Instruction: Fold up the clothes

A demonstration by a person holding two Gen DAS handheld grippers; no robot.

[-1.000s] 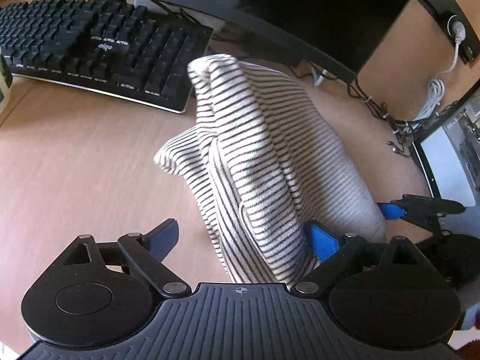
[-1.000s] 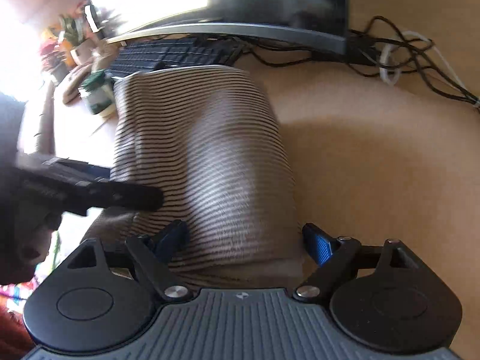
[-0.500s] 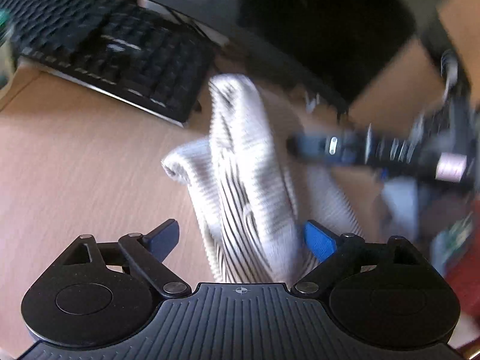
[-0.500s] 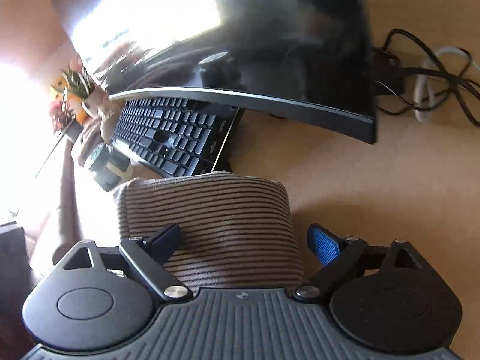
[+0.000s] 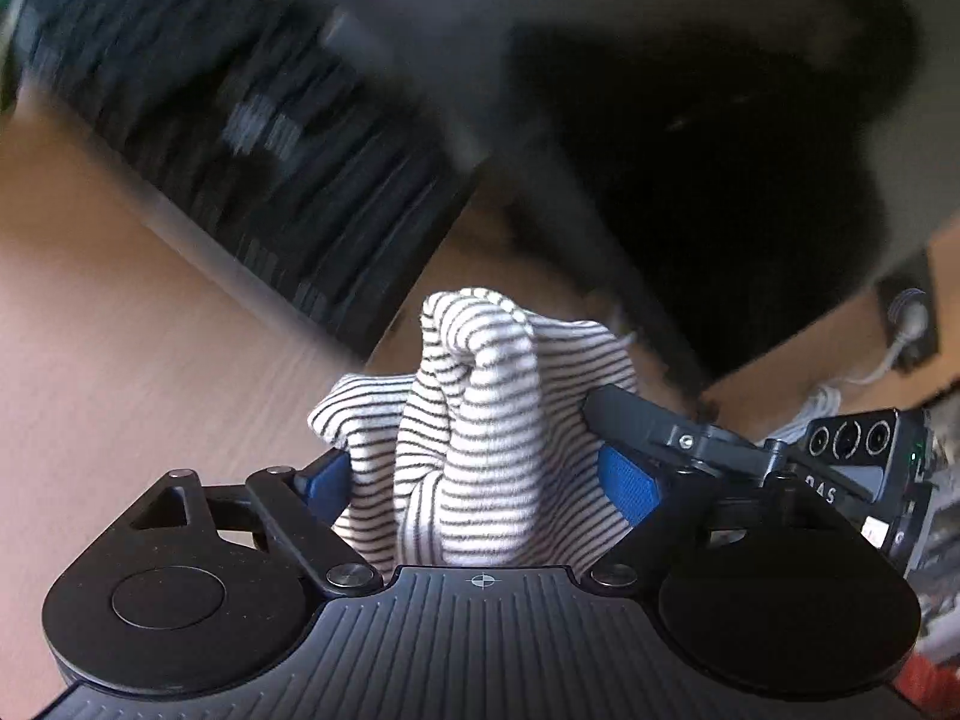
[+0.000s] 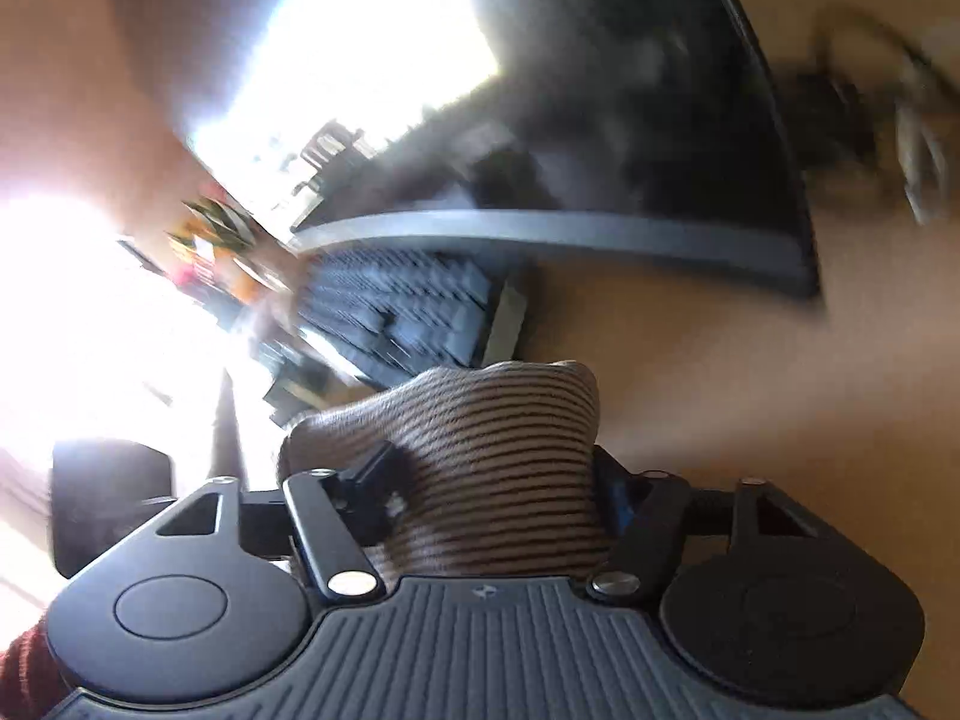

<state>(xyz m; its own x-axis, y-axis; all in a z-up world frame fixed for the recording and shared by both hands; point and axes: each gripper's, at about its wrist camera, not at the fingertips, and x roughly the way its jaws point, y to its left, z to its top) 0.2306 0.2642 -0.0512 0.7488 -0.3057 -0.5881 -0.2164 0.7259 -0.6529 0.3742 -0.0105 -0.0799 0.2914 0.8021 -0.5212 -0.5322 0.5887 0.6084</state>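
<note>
Wooden surface with keyboard behind: both left gripper and right gripper pinch the bunched striped shirt lifted mid-fold, so next likely lay it down flat.

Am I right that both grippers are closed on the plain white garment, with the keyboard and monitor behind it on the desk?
Not quite: the garment is striped, dark lines on white, as the left wrist view shows. The rest holds: the left gripper and right gripper both pinch it, with the keyboard and monitor behind.
</note>
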